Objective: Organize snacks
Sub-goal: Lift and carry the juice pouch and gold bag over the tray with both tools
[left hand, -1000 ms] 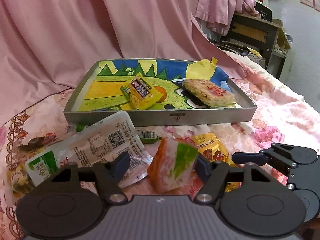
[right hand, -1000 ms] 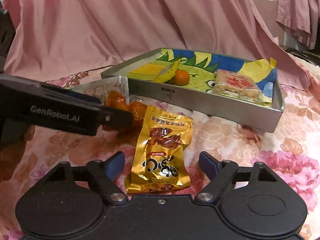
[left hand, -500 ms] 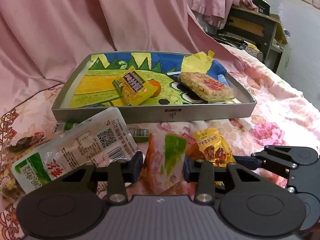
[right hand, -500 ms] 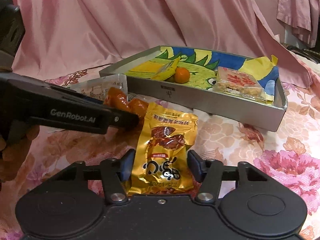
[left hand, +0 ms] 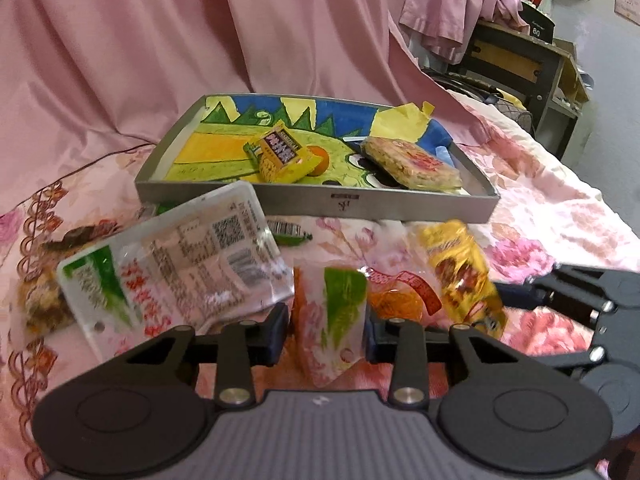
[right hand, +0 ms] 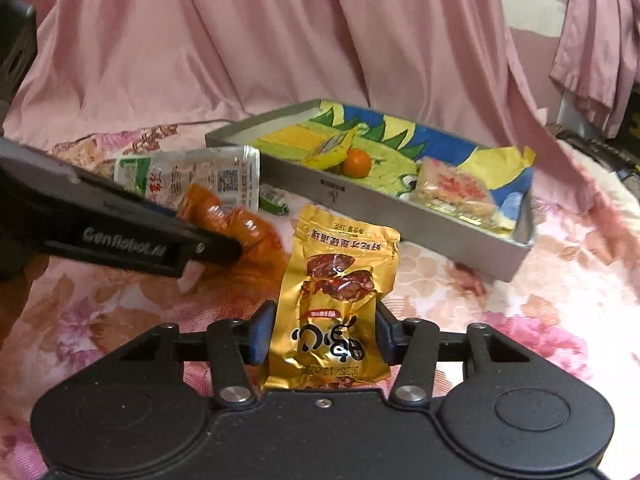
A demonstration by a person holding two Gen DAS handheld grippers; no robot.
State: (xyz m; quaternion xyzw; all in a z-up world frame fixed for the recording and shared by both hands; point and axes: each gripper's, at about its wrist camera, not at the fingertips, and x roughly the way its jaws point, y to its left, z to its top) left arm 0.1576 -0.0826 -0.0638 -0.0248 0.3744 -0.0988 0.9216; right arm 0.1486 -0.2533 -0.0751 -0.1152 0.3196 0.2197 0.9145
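Left gripper (left hand: 326,330) clamped on orange-green snack packet (left hand: 330,320), right gripper (right hand: 322,336) jaws closing with pads against gold snack pouch (right hand: 340,304), grey tray (left hand: 312,200) ahead of both, large clear packet (left hand: 176,264) left of left gripper.

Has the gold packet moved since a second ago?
Yes. The gold packet, now pinched between the right gripper fingers, has lifted off the bedspread toward the tray.

"GenRobot.AI" on the left gripper (right hand: 224,246) arm, blurred. Gold packet (right hand: 338,300), print upside down: date "2025/12/20", Chinese text. Clear pouch (left hand: 176,268): QR code, barcode, red Chinese characters. "80" on black box (left hand: 536,20) on the shelf.
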